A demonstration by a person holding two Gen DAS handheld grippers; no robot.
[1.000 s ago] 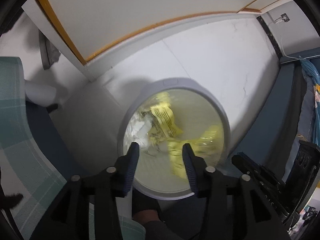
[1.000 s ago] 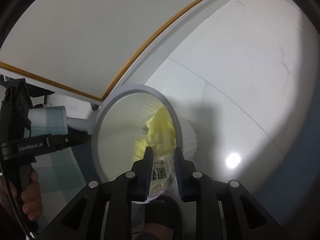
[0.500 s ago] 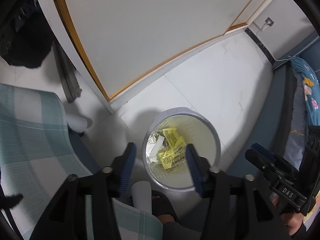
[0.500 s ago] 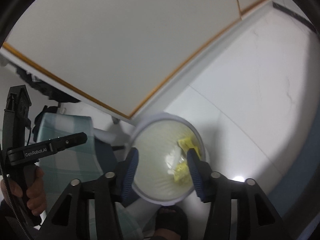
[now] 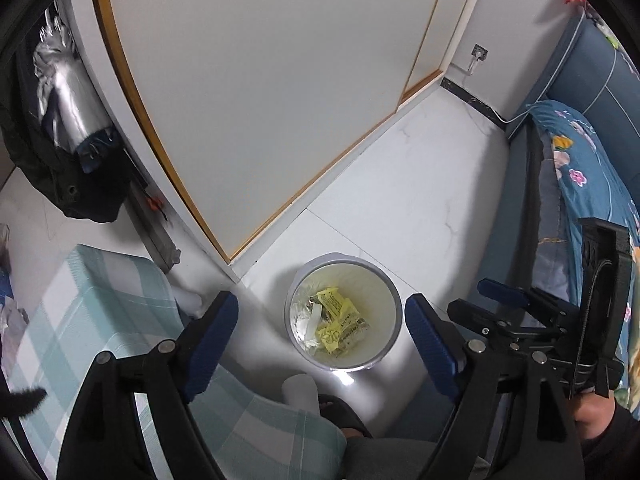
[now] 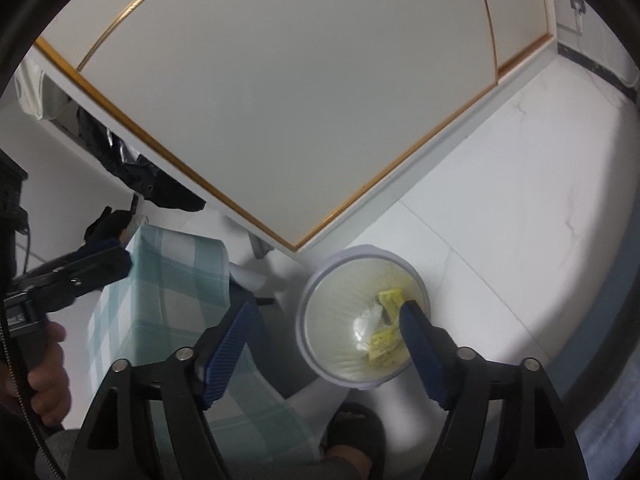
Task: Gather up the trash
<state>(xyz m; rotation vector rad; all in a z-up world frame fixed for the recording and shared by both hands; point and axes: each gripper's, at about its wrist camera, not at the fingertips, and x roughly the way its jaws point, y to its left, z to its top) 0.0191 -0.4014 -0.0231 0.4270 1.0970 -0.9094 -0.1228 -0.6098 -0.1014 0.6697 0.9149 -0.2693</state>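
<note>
Your left tongs (image 5: 322, 334) hang high above the floor, pointing down, spread wide with nothing between the blue pads (image 5: 210, 338). Your right tongs (image 6: 326, 346) are posed the same way in the right wrist view: high, pointing down, gaping wide, holding nothing. In the left wrist view you can see the right tongs from the side at the right edge of the frame, with your hand (image 5: 596, 416) below them.

One round grey trash bin (image 5: 394, 320) stands on the white floor (image 5: 420, 208), low and centre in the left wrist frame, between the pads. Inside it lie yellow wrappers (image 5: 336, 320) and a crumpled white scrap (image 5: 310, 320); you cannot count the wrappers exactly. In the right wrist view the bin sits lower right of centre, its contents partly hidden behind the right pad.

One checked teal cushion (image 5: 100, 320) fills the lower left, and one black sandal (image 6: 352, 428) shows at the bottom centre.
</note>
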